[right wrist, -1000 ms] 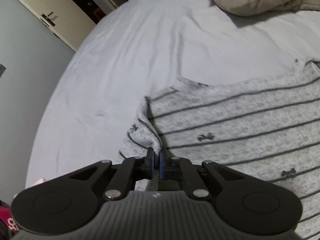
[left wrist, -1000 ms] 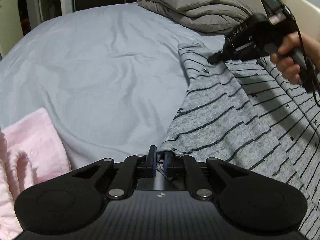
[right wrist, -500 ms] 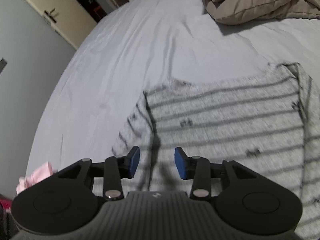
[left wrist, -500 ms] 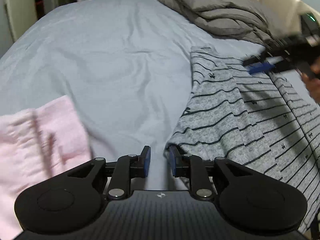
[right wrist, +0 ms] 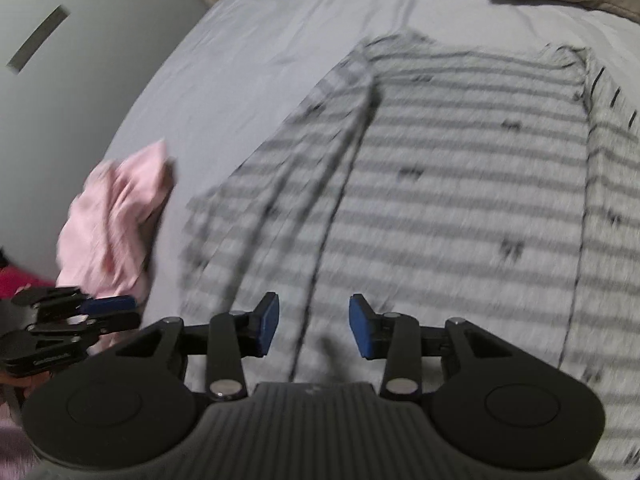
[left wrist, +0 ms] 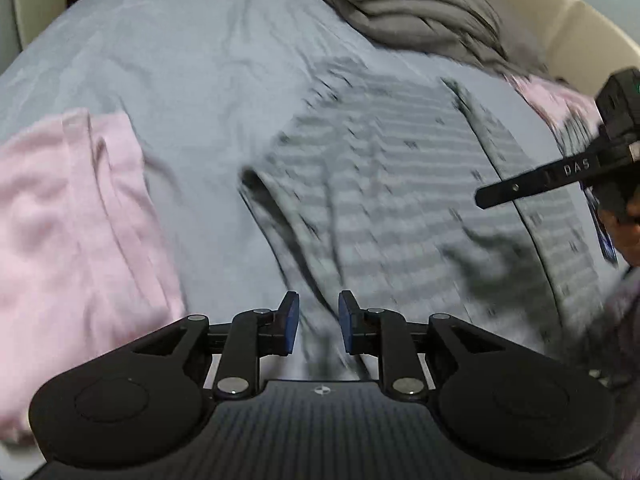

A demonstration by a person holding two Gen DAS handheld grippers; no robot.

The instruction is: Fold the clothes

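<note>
Two tools hang over a striped top spread on a bed, both with nothing in them.

From the left wrist: the left tool [left wrist: 313, 322] tilts down over the near edge of the top [left wrist: 400, 184], its blue pads a little apart with only blurred cloth seen beyond the gap. The top lies flat on the bed [left wrist: 200, 60], its long axis running away from the camera toward a grey duvet [left wrist: 420, 12]. A pink cloth [left wrist: 72, 232] lies to its left. The right tool [left wrist: 520, 186] reaches in from the right edge, above the top.
From the right wrist: the right tool [right wrist: 313, 326] tilts down above the top [right wrist: 460, 184], pads wider apart, gripping nothing. The left tool [right wrist: 108, 308] sits low left beside the pink cloth [right wrist: 116, 220].
</note>
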